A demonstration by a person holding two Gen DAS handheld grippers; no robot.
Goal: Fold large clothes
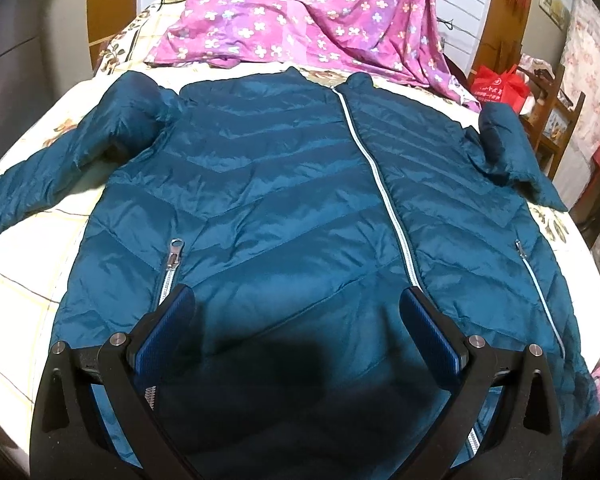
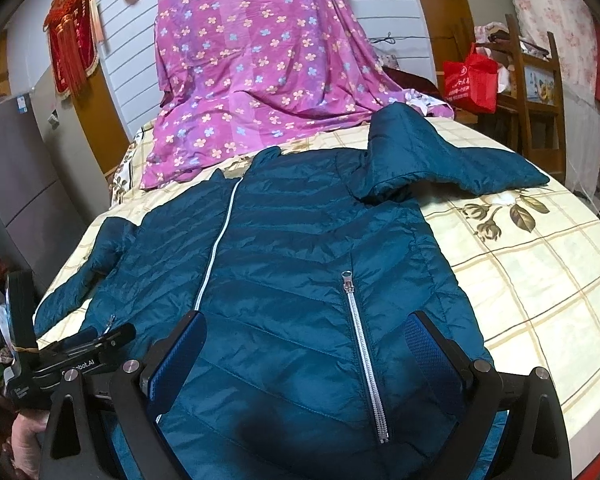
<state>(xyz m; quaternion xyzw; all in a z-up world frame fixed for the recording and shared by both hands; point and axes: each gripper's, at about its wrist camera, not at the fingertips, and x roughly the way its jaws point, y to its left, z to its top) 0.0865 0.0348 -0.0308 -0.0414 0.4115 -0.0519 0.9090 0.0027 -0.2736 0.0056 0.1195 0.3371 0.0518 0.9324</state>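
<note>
A teal jacket [image 1: 268, 184] lies flat, zipped, on the bed [image 2: 540, 264]. Both the left gripper [image 1: 296, 312] and right gripper [image 2: 306, 336] hover above its hem, fingers spread wide, holding nothing.

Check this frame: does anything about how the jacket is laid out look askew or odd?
Mostly tidy: the teal quilted puffer jacket lies flat and zipped on the cream checked floral bedspread. One oddity: its sleeve on the right wrist side is bunched and doubled over at the shoulder, while the other sleeve lies straight.
</note>
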